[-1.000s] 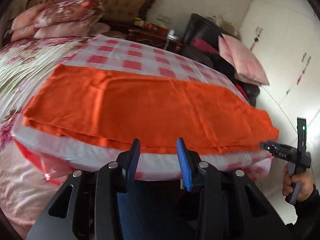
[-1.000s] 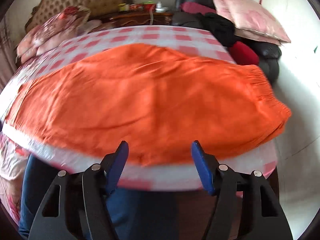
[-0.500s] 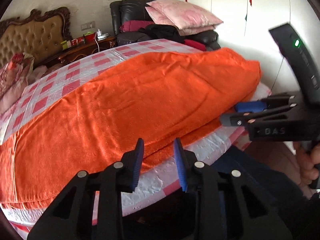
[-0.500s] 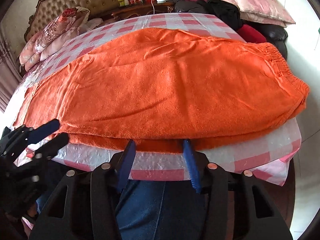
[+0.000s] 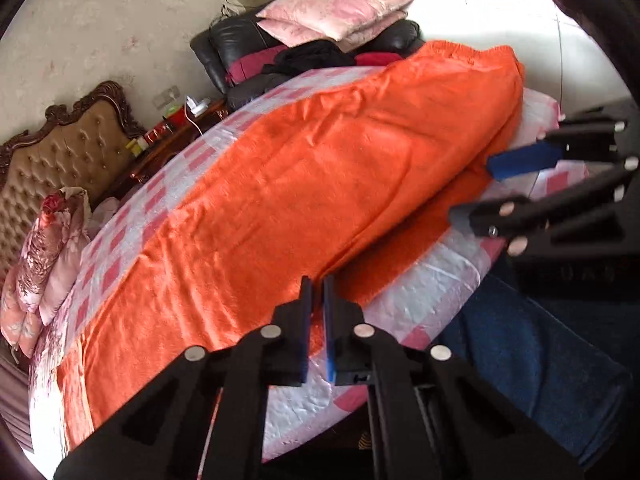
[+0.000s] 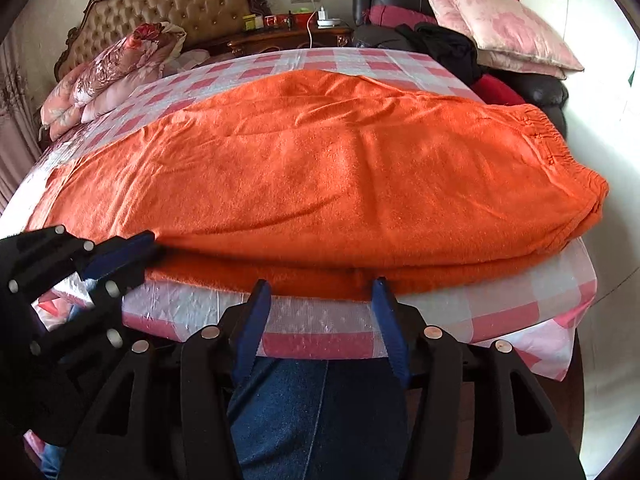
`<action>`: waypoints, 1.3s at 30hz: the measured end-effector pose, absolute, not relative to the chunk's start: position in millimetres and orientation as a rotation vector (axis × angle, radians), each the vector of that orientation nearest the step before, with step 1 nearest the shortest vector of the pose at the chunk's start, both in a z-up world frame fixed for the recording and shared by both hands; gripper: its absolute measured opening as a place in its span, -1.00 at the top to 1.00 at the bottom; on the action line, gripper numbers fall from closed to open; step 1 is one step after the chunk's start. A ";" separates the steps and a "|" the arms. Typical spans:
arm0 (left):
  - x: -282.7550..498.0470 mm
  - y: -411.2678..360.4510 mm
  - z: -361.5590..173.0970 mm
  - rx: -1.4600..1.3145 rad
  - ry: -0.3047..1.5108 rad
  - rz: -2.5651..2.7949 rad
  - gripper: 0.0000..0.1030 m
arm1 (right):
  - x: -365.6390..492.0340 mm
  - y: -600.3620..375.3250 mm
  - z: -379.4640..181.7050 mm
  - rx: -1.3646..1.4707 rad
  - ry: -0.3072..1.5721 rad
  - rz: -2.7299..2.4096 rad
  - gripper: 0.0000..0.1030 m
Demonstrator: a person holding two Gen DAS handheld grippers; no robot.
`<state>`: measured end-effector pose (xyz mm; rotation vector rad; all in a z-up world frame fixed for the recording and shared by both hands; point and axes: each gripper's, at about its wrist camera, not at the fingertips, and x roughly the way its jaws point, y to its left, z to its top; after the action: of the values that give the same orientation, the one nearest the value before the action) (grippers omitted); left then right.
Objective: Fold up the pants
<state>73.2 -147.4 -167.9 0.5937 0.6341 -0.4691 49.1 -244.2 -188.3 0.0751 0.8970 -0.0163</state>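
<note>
- The left gripper [image 5: 316, 292] is pinching its fingers nearly together at the near edge of the orange pants [image 6: 340, 184]; whether cloth is caught between them I cannot tell.
- The right gripper [image 6: 320, 296] is standing with fingers apart, just touching that same edge.
- The pants are lying lengthwise along the near side of the checked table cover [image 6: 320, 324], 1 leg over the other.
- Risk: grabbing only 1 of the 2 layers, skewing the fold.
- Count: 1 pants, 2 grippers, 2 pink pillows [image 6: 504, 32].

The pants [image 6: 320, 184] lie lengthwise on the checked cloth [image 6: 328, 328], waistband right; pillows [image 6: 500, 36] behind, headboard [image 6: 176, 4] behind left.
</note>
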 end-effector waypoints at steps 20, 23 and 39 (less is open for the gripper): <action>51.1 -148.4 -168.4 0.669 0.596 -0.474 0.96 | 33.6 -284.6 -169.2 0.283 0.841 -0.034 -0.11; 50.2 -149.8 -173.4 0.680 0.597 -0.476 0.96 | 37.5 -273.8 -155.0 0.191 0.788 -0.047 -0.11; 82.3 87.5 -147.4 -0.468 0.731 -0.268 0.65 | 65.9 -255.6 -181.1 -0.104 0.921 -0.142 -0.07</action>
<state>82.3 87.5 -147.4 -0.4681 0.7310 -0.2681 65.9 -255.6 -181.1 -0.1035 0.9208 -0.1425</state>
